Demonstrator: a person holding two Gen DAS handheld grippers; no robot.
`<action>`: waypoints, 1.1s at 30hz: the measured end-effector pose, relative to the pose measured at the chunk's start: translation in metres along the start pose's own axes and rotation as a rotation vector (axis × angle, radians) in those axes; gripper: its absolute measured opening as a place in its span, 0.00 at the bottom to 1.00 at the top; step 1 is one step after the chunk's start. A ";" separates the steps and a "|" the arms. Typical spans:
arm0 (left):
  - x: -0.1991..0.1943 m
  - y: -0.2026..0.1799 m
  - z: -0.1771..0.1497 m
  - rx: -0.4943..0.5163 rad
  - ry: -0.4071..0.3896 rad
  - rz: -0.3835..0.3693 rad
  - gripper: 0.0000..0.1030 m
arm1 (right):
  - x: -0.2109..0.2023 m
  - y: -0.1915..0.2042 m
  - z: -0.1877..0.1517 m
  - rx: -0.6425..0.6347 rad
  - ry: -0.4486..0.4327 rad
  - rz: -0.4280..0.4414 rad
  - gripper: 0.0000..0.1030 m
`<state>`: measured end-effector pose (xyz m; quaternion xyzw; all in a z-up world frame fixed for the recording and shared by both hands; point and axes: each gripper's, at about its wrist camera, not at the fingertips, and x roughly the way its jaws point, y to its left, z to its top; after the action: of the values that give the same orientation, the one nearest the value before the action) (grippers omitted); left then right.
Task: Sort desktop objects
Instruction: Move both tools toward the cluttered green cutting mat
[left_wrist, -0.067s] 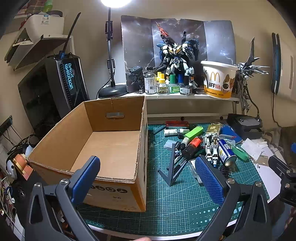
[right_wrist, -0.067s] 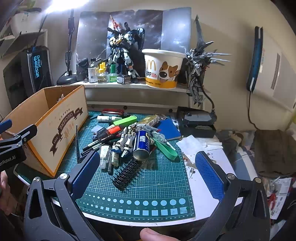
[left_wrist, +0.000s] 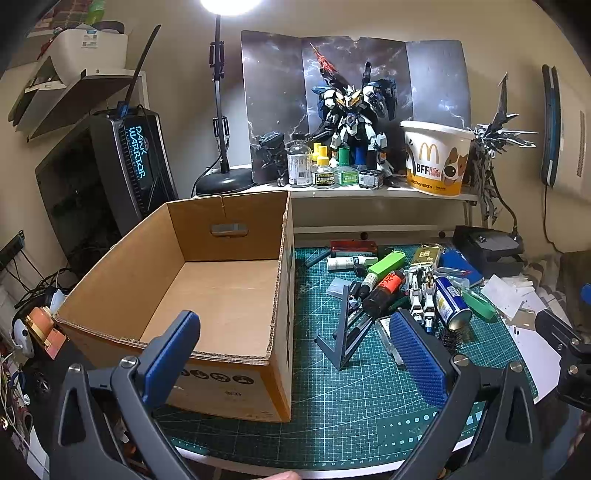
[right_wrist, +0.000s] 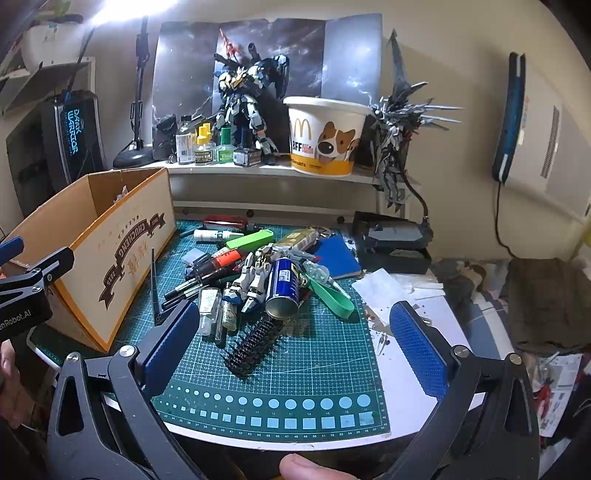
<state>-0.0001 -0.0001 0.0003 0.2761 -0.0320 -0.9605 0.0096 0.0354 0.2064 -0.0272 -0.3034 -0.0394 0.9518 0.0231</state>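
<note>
The pile of clutter (right_wrist: 258, 273) sits untouched on the cutting mat (right_wrist: 295, 369), at twelve o'clock from the right gripper (right_wrist: 295, 354). The cardboard box (left_wrist: 207, 295) at nine looks empty, though its near corner is hidden. Both the right and the left gripper (left_wrist: 295, 354) gape, holding nothing; sorting seems unstarted.

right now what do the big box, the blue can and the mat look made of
Box: matte brown corrugated cardboard, its fluted cut edge showing. Blue can: likely metal, with a glossy printed wall and shiny rim. Mat: probably matte rubbery vinyl, green with a printed grid.
</note>
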 end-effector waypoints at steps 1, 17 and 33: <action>0.000 0.000 0.000 0.001 0.000 0.001 1.00 | 0.000 -0.001 0.000 0.001 -0.001 0.000 1.00; -0.001 -0.001 0.000 0.007 -0.002 0.008 1.00 | 0.003 0.005 -0.004 -0.004 0.000 -0.007 1.00; -0.002 -0.005 -0.002 0.019 -0.001 -0.017 1.00 | 0.001 0.002 -0.005 0.022 0.017 0.086 1.00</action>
<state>0.0025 0.0047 -0.0012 0.2760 -0.0387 -0.9604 -0.0010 0.0370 0.2052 -0.0320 -0.3125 -0.0155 0.9497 -0.0142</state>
